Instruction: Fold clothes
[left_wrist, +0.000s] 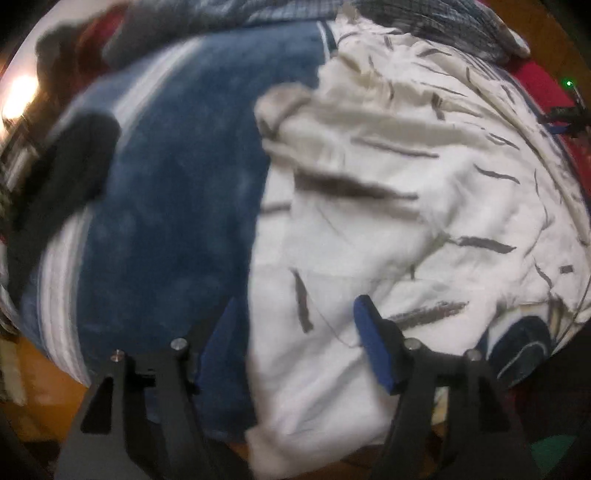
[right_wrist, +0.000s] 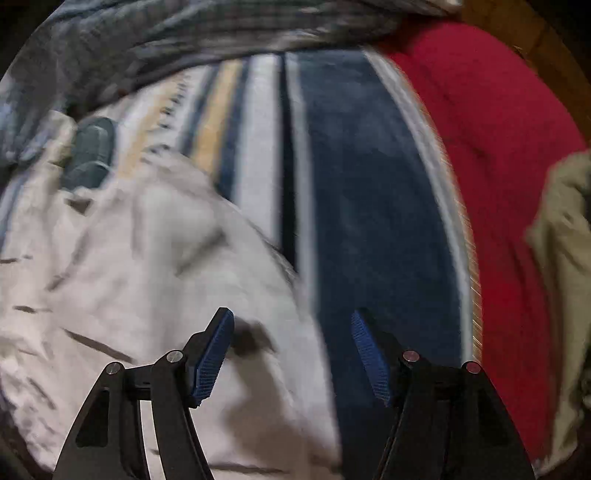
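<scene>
Folding looks barely begun: the white dash-patterned garment lies crumpled across the right of the left view on a blue striped blanket, both tongs spread, empty.

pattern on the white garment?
White shirt with scattered dark grey dashes, like brush strokes. Clearest in the left wrist view.

White garment: thin woven cloth, matt, creased, grey dash print. Blue blanket: plush, fuzzy pile, white stripes. Red blanket: matt fleece. Gripper pads: blue ribbed rubber-like; arms matt black plastic, bright metal pins.
</scene>
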